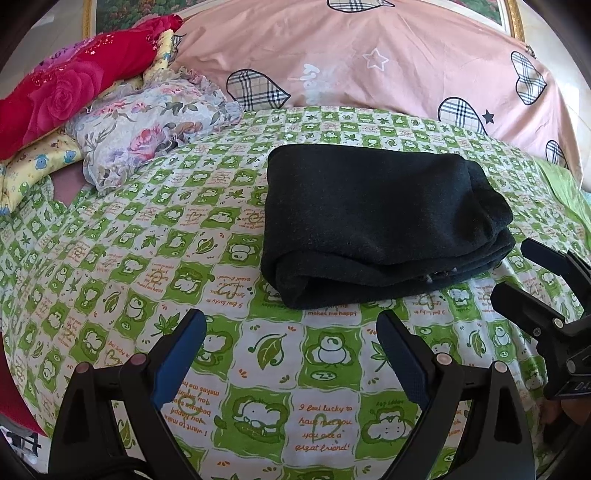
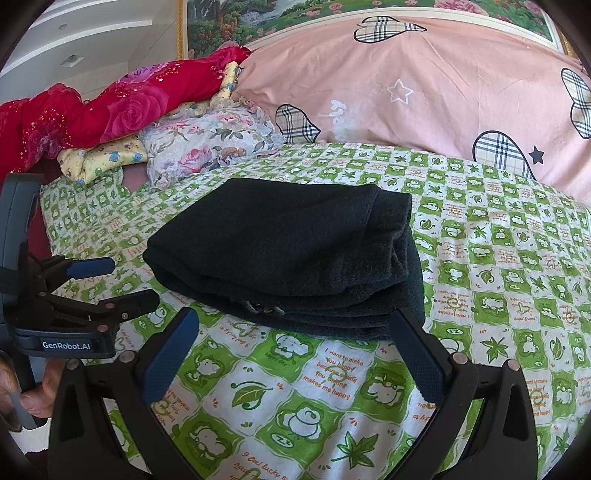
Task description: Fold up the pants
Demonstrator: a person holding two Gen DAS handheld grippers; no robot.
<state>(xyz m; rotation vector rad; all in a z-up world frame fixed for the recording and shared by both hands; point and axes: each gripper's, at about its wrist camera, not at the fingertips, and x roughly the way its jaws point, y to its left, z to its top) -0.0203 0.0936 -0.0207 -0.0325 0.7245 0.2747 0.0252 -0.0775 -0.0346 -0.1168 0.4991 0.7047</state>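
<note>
Nearest the left wrist camera, the left gripper [image 1: 291, 332] hangs over the green-and-white bedsheet [image 1: 129, 258] with its blue-padded fingers spread wide and nothing between them; the pants [image 1: 373, 221] lie just beyond the fingertips, apart from them. The right wrist view shows the right gripper [image 2: 295, 339] likewise spread wide, its right fingertip [image 2: 402, 325] at the near edge of the pants [image 2: 288, 254], though whether it touches the cloth cannot be told. The pants are dark, folded into a thick stacked bundle in the middle of the bed. Only the right view shows the layered fold edges along the bundle's near side clearly, plus the person's hand [image 2: 33, 391] gripping the left tool's handle at the lower left, cut off by the lens rim. In the left view the right gripper appears at the right edge, partly cropped. Farther back lie a floral pillow [image 1: 147, 133], a red rose-print blanket [image 1: 74, 77] and a yellow cloth [image 2: 99, 155] half buried beneath them, then a large pink quilt [image 1: 369, 55] with plaid hearts. A gold-framed picture [image 2: 295, 11] on the wall is mostly cut off.
</note>
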